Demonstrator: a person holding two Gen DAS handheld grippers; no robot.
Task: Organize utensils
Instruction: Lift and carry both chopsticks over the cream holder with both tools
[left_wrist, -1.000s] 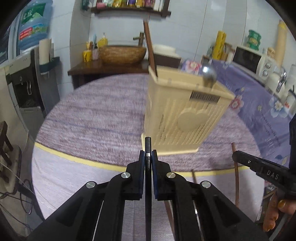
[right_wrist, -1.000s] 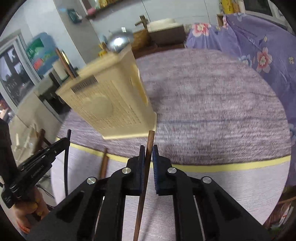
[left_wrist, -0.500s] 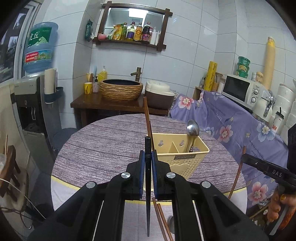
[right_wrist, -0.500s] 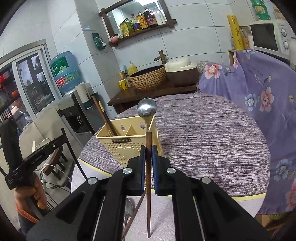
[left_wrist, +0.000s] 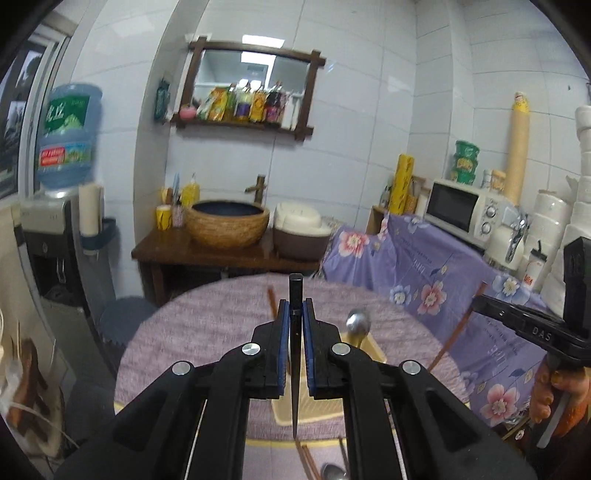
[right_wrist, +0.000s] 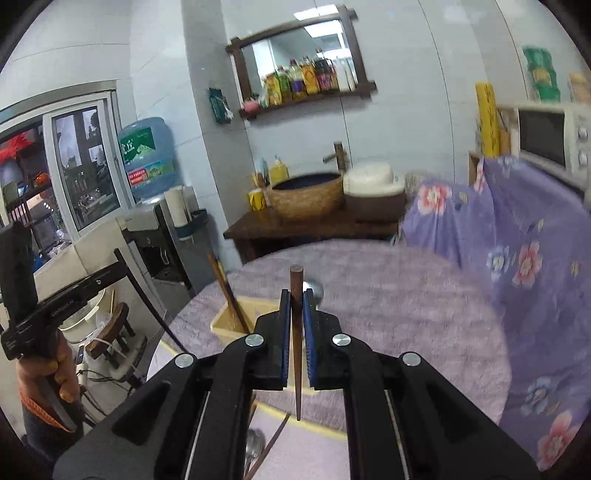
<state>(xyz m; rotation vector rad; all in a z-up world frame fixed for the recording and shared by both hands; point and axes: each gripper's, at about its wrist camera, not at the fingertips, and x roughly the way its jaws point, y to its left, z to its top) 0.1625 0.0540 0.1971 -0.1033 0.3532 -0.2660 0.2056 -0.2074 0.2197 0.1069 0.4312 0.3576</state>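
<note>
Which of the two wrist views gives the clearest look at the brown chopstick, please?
The right wrist view: the right gripper clamps the brown chopstick dead centre, full length visible. The left wrist view shows it only as a thin slanted stick at the right, partly hidden.

Two tools show, the left tool (left_wrist: 295, 325) and the right tool (right_wrist: 295, 317), each with one chopstick pinched between its pads: one black chopstick (left_wrist: 295, 354) and one brown chopstick (right_wrist: 295, 332). One cream utensil basket (right_wrist: 236, 321) stands on the one round counter (right_wrist: 406, 295), and it holds one brown chopstick (right_wrist: 225, 291) and one metal spoon (left_wrist: 357, 325). Below the left tool lie two more brown chopsticks (left_wrist: 309, 461) and one more spoon (left_wrist: 332, 470).
</note>
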